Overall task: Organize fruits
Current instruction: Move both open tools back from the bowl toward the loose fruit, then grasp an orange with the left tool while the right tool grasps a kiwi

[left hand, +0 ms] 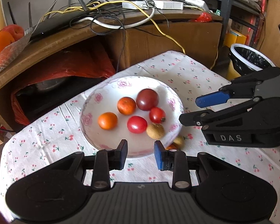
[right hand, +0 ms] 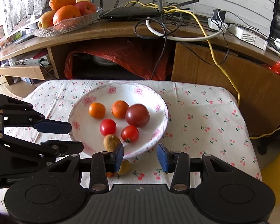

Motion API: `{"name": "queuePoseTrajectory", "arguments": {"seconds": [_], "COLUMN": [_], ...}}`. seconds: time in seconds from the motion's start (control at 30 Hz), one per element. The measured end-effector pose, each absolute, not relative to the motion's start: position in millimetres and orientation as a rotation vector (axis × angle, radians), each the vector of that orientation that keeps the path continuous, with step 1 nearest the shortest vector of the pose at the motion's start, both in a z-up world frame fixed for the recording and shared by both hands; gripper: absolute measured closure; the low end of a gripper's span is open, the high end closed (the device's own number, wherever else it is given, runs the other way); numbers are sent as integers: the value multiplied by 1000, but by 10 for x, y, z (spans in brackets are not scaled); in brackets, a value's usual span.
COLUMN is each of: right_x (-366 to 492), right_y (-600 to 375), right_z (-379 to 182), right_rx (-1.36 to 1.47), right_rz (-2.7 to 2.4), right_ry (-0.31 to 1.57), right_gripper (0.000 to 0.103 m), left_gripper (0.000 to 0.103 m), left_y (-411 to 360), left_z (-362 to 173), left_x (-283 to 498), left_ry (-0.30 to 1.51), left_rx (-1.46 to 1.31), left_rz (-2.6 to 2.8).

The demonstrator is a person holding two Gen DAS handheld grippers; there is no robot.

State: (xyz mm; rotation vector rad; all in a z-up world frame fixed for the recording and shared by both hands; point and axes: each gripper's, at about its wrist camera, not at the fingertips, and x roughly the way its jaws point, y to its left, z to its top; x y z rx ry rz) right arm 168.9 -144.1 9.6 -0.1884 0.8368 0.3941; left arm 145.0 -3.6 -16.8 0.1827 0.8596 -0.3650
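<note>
Hovering near the front rim of the floral plate (right hand: 140, 91), the left hand-held gripper (left hand: 140, 152) and the right hand-held gripper (right hand: 140, 154) both stand with jaws apart and nothing between them. On the plate lie two small oranges (right hand: 97, 110), two red cherry tomatoes (right hand: 107, 127), a dark plum-coloured tomato (right hand: 137, 115) and a tan longan-like fruit (right hand: 111, 141). Two fruits remain off the plate on the cloth-covered surface (right hand: 205, 115), just beside its near rim: a yellowish fruit (right hand: 124, 168) and a small orange-red fruit (right hand: 110, 174), both partly hidden behind the right tool's left finger. Judged from this layout, gathering is nearly complete; the next move calls for lowering one open tool around a stray fruit without nudging the plate, then closing gently, since such small round fruit would likely roll. Legible writing: "DAS" on the right tool in the left wrist view; "Gen…", cut off, on the left tool in the right wrist view.
</note>
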Motion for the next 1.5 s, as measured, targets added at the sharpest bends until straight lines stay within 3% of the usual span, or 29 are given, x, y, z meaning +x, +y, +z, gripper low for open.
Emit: {"name": "queuePoseTrajectory", "arguments": {"seconds": [1.5], "right_x": [1752], "right_y": [-1287], "right_z": [-320], "right_rx": [-295], "right_rz": [570], "right_ry": [927], "right_gripper": [65], "left_gripper": [64], "left_y": [-54], "left_z": [-421], "left_x": [1326], "left_ry": [953], "left_rx": [211], "left_rz": [-458]}}
